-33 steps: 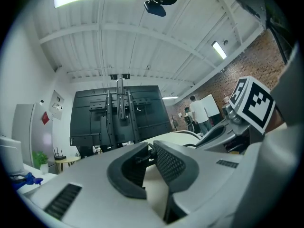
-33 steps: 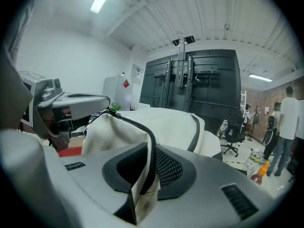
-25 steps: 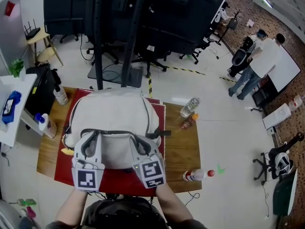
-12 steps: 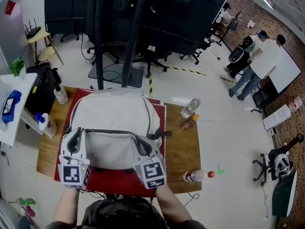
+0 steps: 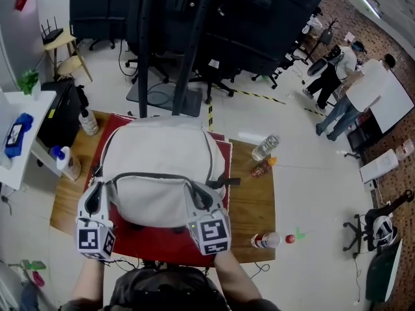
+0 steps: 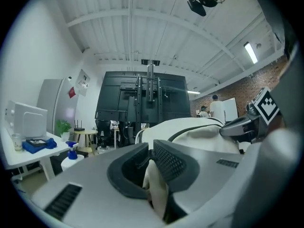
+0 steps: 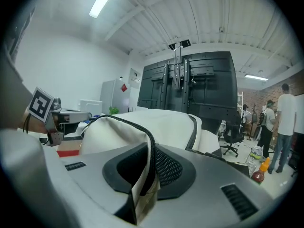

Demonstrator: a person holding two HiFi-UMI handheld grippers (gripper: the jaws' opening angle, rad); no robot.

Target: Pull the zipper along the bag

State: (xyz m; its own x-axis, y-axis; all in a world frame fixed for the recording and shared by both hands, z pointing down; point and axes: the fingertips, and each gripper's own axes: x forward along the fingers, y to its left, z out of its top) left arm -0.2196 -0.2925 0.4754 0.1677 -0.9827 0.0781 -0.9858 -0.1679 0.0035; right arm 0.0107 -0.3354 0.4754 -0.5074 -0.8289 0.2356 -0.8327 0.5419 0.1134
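Atop table [image 5: 250, 201], mat [image 5: 150, 242] under bag [image 5: 162, 154]

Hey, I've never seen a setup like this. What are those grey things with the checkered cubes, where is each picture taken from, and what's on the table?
There is no robot here. A person holds a two-jaw hand tool, called a gripper, in each hand, and the checkered cubes are part of those tools. The top-down picture comes from a camera on the person's head. The other two come from cameras riding on each gripper, looking along its jaws.

On the wooden table lies a red mat, and on it a pale backpack with a dark zipper. A clear bottle lies near the table's right side.

The left gripper pinches a pale bit of the backpack at the zipper's left end. The right gripper pinches the backpack's edge, with the zipper running between its jaws.
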